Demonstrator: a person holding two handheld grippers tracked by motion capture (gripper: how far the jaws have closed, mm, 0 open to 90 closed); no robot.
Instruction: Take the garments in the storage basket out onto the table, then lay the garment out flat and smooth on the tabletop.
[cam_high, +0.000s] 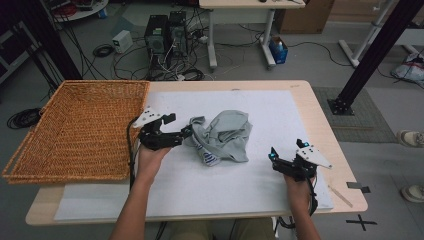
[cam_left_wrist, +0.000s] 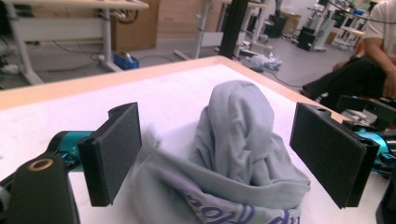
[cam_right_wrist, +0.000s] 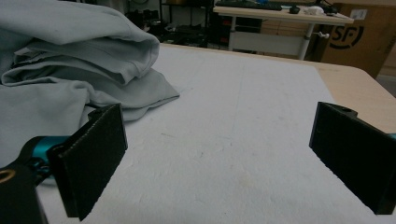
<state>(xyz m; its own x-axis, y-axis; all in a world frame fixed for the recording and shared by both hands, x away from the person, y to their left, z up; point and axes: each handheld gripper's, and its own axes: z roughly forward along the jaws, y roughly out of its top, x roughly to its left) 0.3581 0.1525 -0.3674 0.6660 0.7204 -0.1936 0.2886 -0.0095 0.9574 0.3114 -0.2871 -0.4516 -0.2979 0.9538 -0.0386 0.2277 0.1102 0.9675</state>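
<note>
The tabletop (cam_high: 320, 125) is a pale wooden slab covered almost to its edges by a white mat (cam_high: 270, 115); bare wood shows as a narrow strip along the far edge and a wider one down the right edge. A wicker basket (cam_high: 75, 130) takes up the left end and overhangs the left edge. The right half of the mat lies open, as does the strip along the near edge between the person's forearms. Beyond the far edge the floor carries computer towers (cam_high: 167, 32), loose cables and another desk; a black frame post (cam_high: 370, 55) stands off the far right corner.

A crumpled grey shirt (cam_high: 225, 135) sits near the middle of the tabletop, bunched into a mound with printed fabric at its near side.

The left hand-held gripper (cam_high: 187, 132) lies just right of the basket, pointing at the shirt's left end. Its jaws are released, standing wide, with the shirt mound between them and neither pad pressing it.

The right hand-held gripper (cam_high: 285, 154) rests near the near right corner, well apart from the shirt, jaws released over bare mat.
</note>
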